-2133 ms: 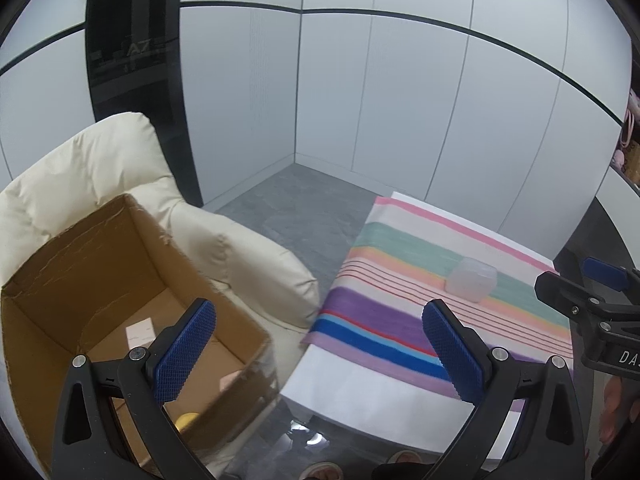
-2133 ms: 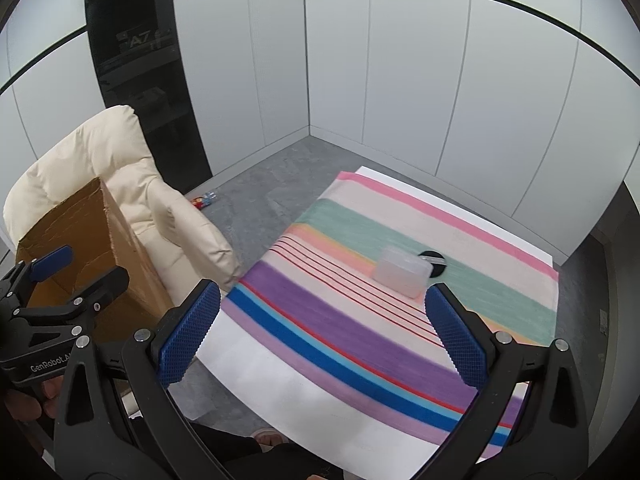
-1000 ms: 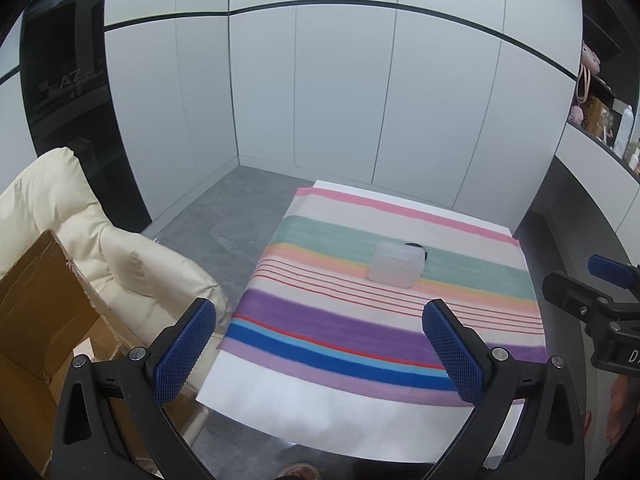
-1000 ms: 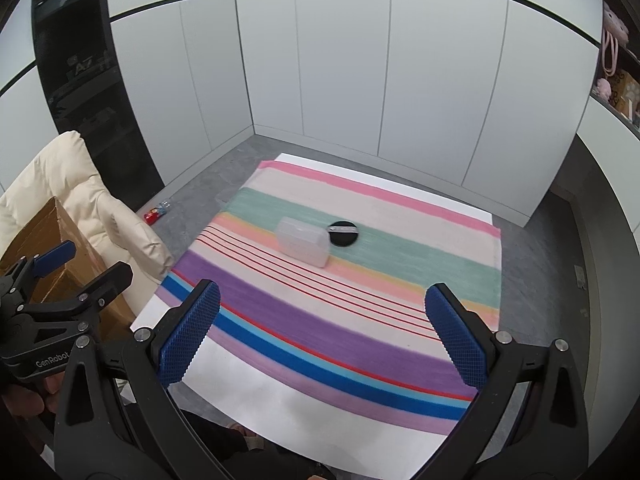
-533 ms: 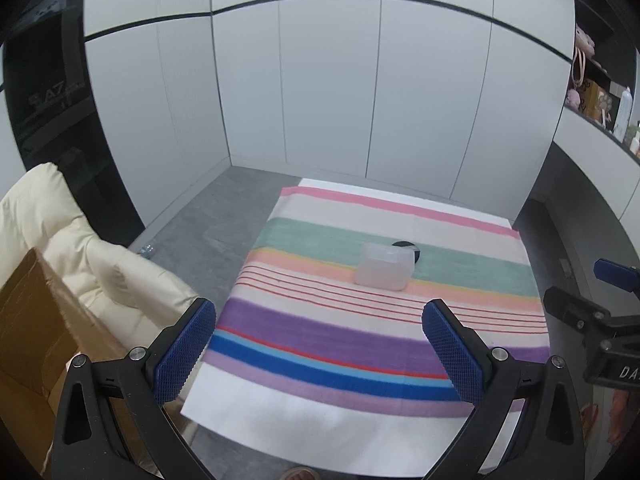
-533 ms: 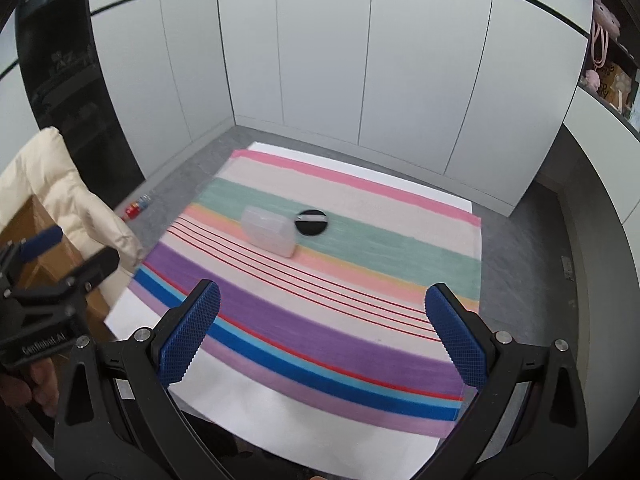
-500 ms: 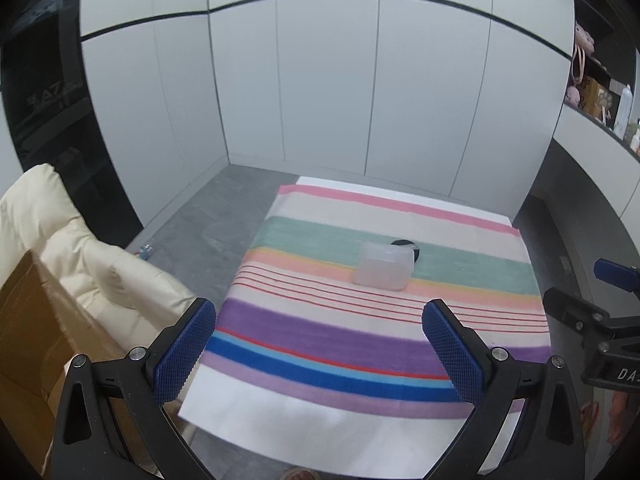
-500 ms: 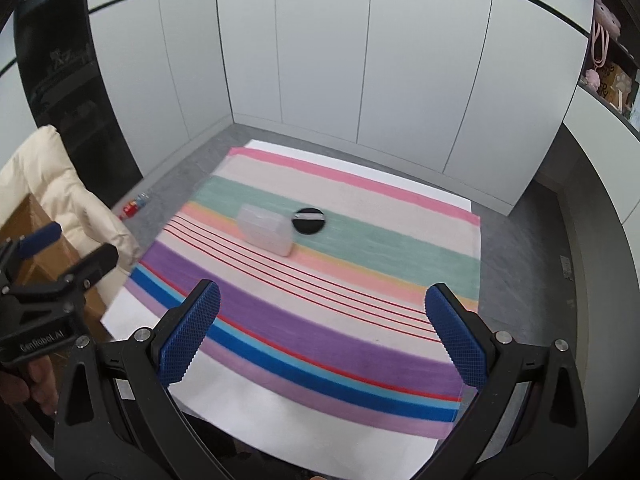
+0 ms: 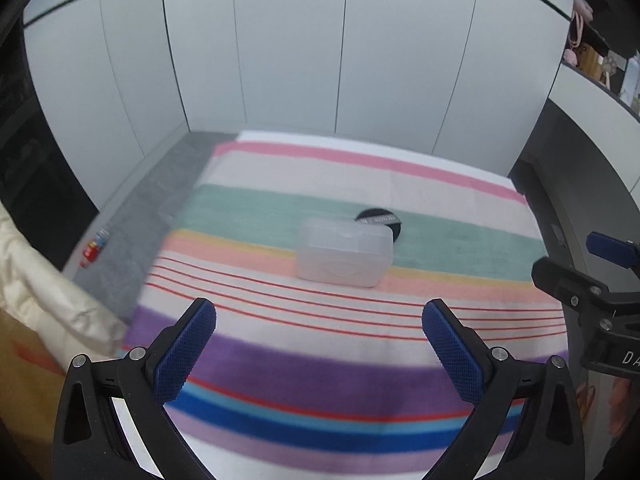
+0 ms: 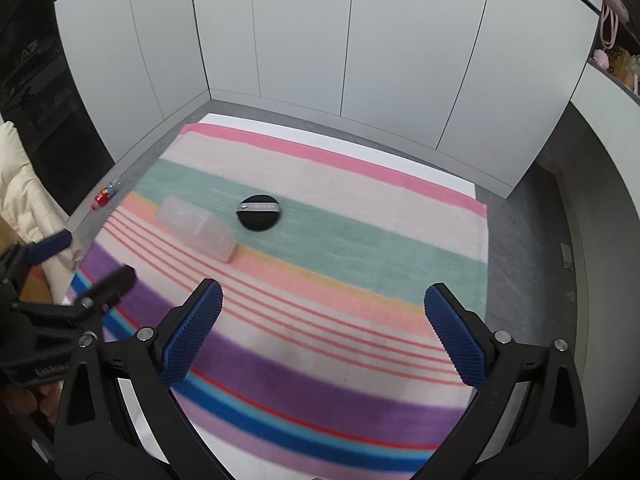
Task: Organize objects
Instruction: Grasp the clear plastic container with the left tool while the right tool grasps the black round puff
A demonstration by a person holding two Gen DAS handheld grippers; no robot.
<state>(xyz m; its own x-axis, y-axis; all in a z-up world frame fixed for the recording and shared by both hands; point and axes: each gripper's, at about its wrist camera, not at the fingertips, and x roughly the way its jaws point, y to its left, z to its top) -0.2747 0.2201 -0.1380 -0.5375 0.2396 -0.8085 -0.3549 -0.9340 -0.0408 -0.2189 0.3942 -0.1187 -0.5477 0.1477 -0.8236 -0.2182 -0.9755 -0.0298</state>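
Two grippers up, both mine: my left gripper (image 9: 319,322) has its blue pads spread wide with nothing between them, and my right gripper (image 10: 322,310) is spread just as wide, also empty-handed. Both hover over the near purple and blue bands of the one striped cloth (image 9: 280,364) that covers the table. Further out, past the thin red lines, I count two things lying on it. First, one translucent plastic box (image 9: 344,253), lid shut, sitting on the peach band; its walls are frosted, so I cannot tell what is inside, if anything. Second, just behind it on the green band, one round black disc (image 10: 260,213) with a pale label strip across the top, lying flat, very close to the box's far right corner; contact is unclear. Off to my left, a cream padded chair (image 10: 18,184), and down on the grey floor beyond it one small red-labelled bottle (image 10: 105,195) on its side.
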